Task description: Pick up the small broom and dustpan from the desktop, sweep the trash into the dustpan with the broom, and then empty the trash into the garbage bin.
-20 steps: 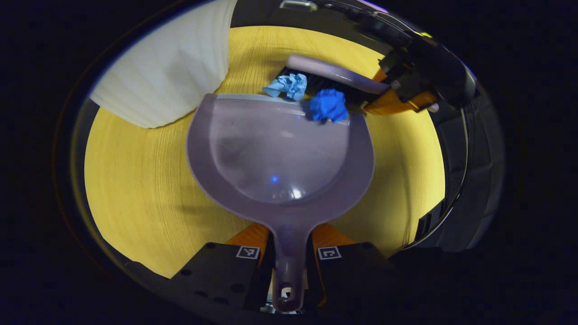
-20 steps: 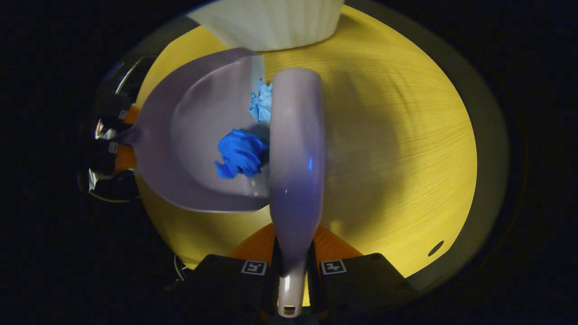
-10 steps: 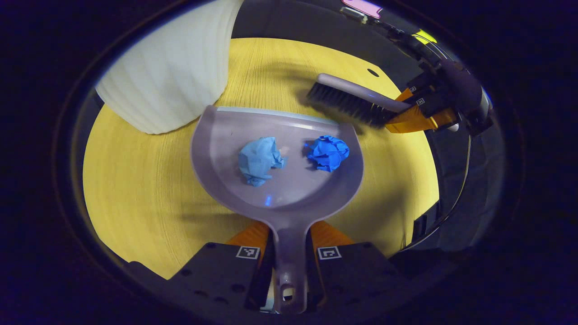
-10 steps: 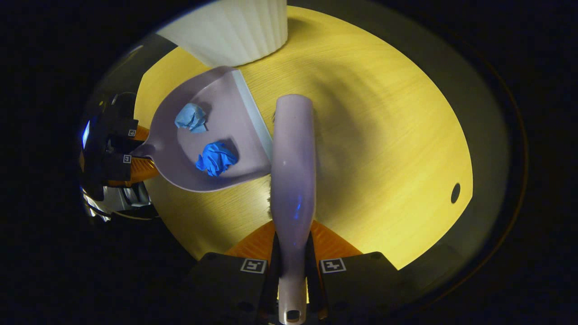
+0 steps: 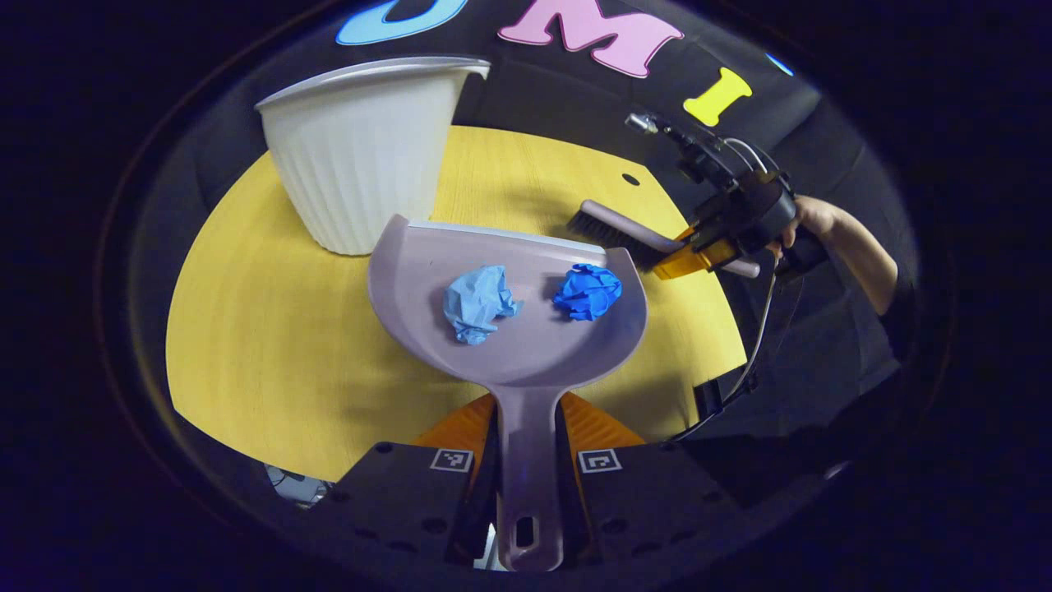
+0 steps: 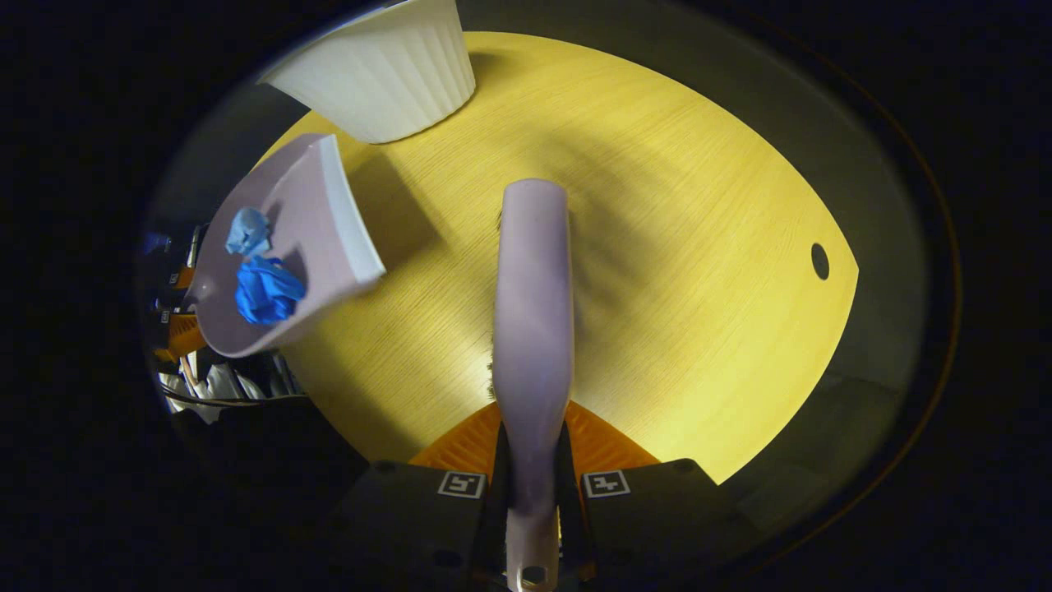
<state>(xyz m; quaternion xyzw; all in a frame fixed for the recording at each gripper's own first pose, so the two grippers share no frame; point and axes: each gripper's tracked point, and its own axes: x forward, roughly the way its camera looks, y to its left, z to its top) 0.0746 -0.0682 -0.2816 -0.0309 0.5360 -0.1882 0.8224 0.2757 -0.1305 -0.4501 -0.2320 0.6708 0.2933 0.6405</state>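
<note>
While both tools were gripped, the trash was carried in the dustpan (image 5: 509,345).

The dustpan handle was clamped between the left gripper's (image 5: 526,460) closed jaws, with pale blue paper (image 5: 479,302) and dark blue paper (image 5: 587,291) lying inside, near the white ribbed bin (image 5: 362,156). The broom (image 6: 532,329) handle was pinched by the right gripper (image 6: 532,485) above the yellow desktop (image 6: 699,271).

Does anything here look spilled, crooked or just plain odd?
Nothing stands out. Both paper balls, light blue and dark blue, sit inside the dustpan, none on the desktop. The white bin stands upright, and the broom looks intact.
</note>
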